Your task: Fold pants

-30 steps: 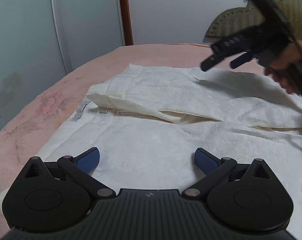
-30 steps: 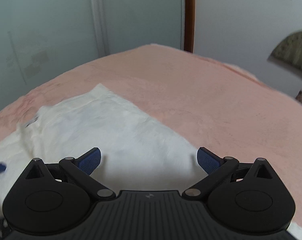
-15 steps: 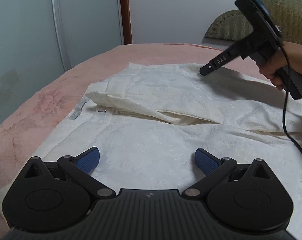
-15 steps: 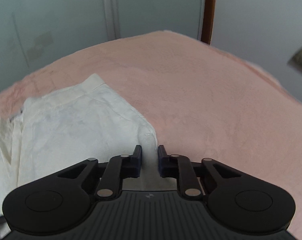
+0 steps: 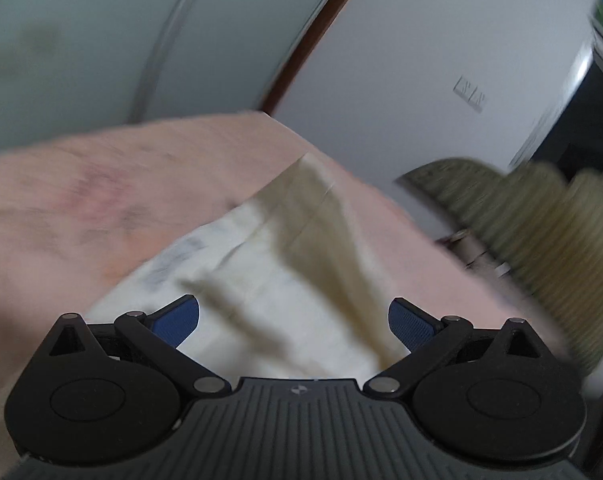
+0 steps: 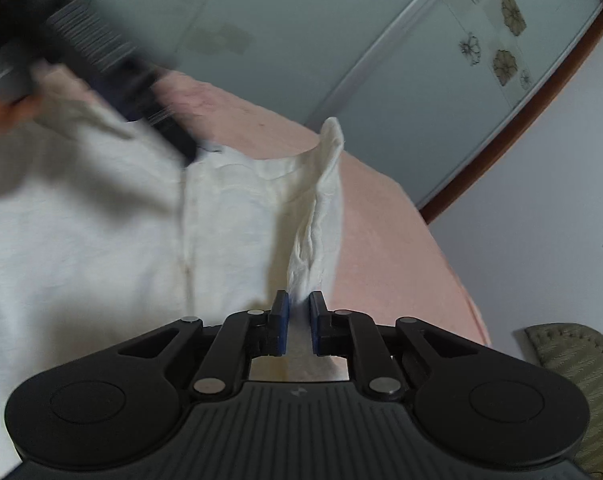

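Note:
The cream-white pants (image 6: 101, 232) lie on a pink bed cover (image 6: 389, 232). My right gripper (image 6: 299, 312) is shut on the pants' edge, and a ridge of cloth (image 6: 321, 200) rises from its jaws, lifted off the bed. My left gripper (image 5: 293, 320) is open and empty, just above the pants (image 5: 269, 280), in a blurred, tilted view. It also shows as a dark blur in the right wrist view (image 6: 113, 68), over the pants' far side.
Pink bed cover (image 5: 81, 200) surrounds the pants. Frosted sliding doors (image 6: 341, 40) and a white wall (image 5: 441, 60) stand behind the bed. An olive padded headboard (image 5: 541, 232) is at the right.
My right gripper has lifted and rolled with the pants' edge it closed on half a second ago. My left gripper swung quickly to a tilted pose, staying open.

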Tool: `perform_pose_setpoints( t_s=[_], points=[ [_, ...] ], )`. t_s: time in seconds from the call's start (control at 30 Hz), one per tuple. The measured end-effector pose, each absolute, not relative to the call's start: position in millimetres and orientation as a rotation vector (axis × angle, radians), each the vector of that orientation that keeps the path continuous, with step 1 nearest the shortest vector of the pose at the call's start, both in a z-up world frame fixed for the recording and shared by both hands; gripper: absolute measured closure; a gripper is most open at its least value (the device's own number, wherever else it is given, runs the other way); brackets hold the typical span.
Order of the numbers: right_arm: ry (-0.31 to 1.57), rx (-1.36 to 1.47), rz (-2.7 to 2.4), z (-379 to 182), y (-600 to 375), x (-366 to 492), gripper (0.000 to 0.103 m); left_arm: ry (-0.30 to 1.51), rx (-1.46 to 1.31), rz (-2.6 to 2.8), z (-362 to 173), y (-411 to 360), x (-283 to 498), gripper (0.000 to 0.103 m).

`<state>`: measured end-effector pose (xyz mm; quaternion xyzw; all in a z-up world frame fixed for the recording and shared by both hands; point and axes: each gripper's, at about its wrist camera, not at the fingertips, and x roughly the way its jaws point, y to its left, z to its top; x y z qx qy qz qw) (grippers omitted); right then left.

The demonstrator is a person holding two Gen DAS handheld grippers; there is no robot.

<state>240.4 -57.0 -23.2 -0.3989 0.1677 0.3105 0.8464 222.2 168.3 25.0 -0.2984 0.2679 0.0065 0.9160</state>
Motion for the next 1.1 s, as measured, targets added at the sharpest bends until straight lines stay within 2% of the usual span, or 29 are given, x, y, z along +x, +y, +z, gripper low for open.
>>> perform_pose_setpoints(
  t_s=[0.13,0.27,0.3,0.33,0.37,0.4,0.43,0.5,0.67,0.87,0.93,1.0,1.1],
  points=[
    [0.355,-0.803,0.649,-28.1,-52.1,240.6,0.094,0.591,-0.782,0.010,27.8,183.2,278.0,0.001],
    [0.358,-0.776,0.648,-30.2,-52.8,241.1,0.094,0.717,-0.898,-0.053,12.4,191.9,341.0,0.003],
    [0.359,-0.771,0.649,-30.7,-53.2,240.4,0.094,0.744,-0.921,-0.053,7.4,192.4,350.5,0.009],
    [0.360,-0.766,0.649,-31.5,-52.0,240.3,0.094,0.764,-0.948,-0.046,2.1,193.2,356.3,0.031],
    [0.361,-0.764,0.648,-32.4,-53.2,239.1,0.094,0.783,-0.973,-0.050,-3.6,194.5,360.4,0.049],
    [0.363,-0.767,0.646,-33.2,-53.4,237.4,0.094,0.809,-0.977,-0.058,-7.3,193.6,361.6,0.084],
    [0.362,-0.774,0.642,-33.2,-54.7,235.7,0.094,0.816,-0.972,-0.066,-10.2,193.5,360.0,0.092],
    [0.333,-0.806,0.610,-33.1,-59.7,222.4,0.094,0.772,-0.919,-0.060,-7.8,191.8,345.6,0.100],
    [0.363,-0.846,0.488,-21.1,-99.2,205.8,0.093,0.691,-0.782,-0.100,8.8,183.8,305.7,0.100],
    [0.463,-0.896,0.367,-21.3,-140.9,214.1,0.092,0.672,-0.790,-0.116,16.1,184.3,278.0,0.100],
    [0.486,-0.966,0.337,-29.5,-142.2,216.3,0.081,0.670,-0.788,-0.107,18.1,189.0,270.7,0.100],
    [0.473,-1.010,0.314,-36.3,-142.4,219.0,0.057,0.667,-0.780,-0.101,19.5,189.8,265.9,0.100],
    [0.485,-1.036,0.324,-44.6,-143.8,231.2,0.055,0.665,-0.763,-0.090,20.2,186.8,260.9,0.100]
  ],
)
